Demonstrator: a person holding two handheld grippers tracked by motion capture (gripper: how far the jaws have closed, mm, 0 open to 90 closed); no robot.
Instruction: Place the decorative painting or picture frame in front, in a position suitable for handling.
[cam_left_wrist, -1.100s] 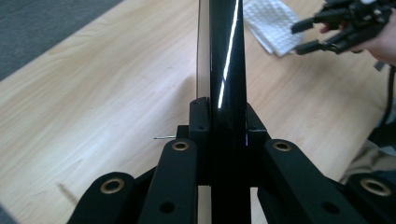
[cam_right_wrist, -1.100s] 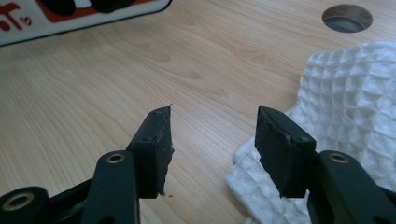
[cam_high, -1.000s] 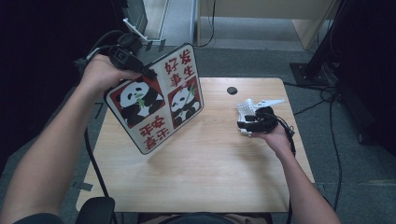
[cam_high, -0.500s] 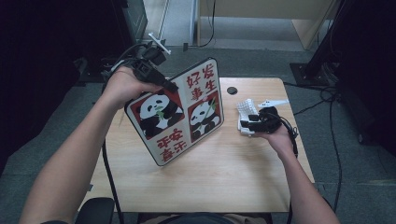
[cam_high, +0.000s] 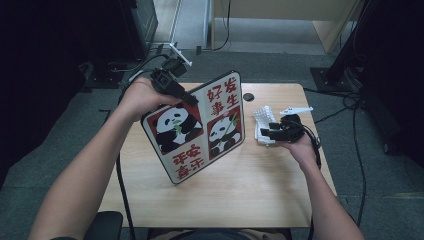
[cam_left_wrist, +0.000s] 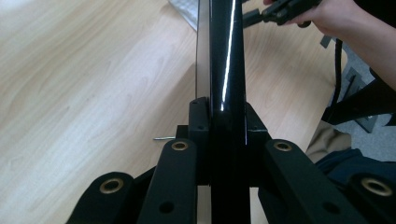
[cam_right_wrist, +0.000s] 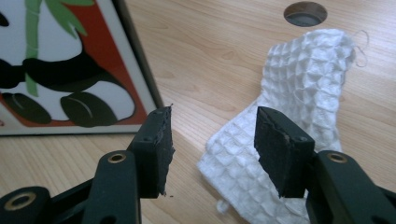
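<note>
Frame: a panda picture frame (cam_high: 200, 127) stands tilted over the middle of the table (cam_high: 240, 200), its lower corner down near the wood and its printed face turned up toward the person.
Frame axis: the long side runs from that low corner, nearest the person, up and away to the far right corner; the red characters read upside down at the low end and upright at the high end.
Frame edge: in the left gripper view the frame (cam_left_wrist: 226, 56) shows edge-on, a glossy black strip running straight away from the jaws.
Left gripper: the left gripper (cam_high: 175, 92) clamps the frame's upper left edge, jaws pressed tight on both faces with no gap to spare.
Why so held: gripping by the edge likely keeps the glass face open for wiping, and the tilt offers that face to the other hand.
Cloth: a white waffle cloth (cam_right_wrist: 285, 130) lies crumpled on the table just right of the frame, near a round cable hole (cam_right_wrist: 305, 13).
Right gripper: the right gripper (cam_right_wrist: 210, 140) hovers low over the cloth, jaws spread wide and holding nothing.
Judgement: the cloth looks to be the next pickup.
</note>
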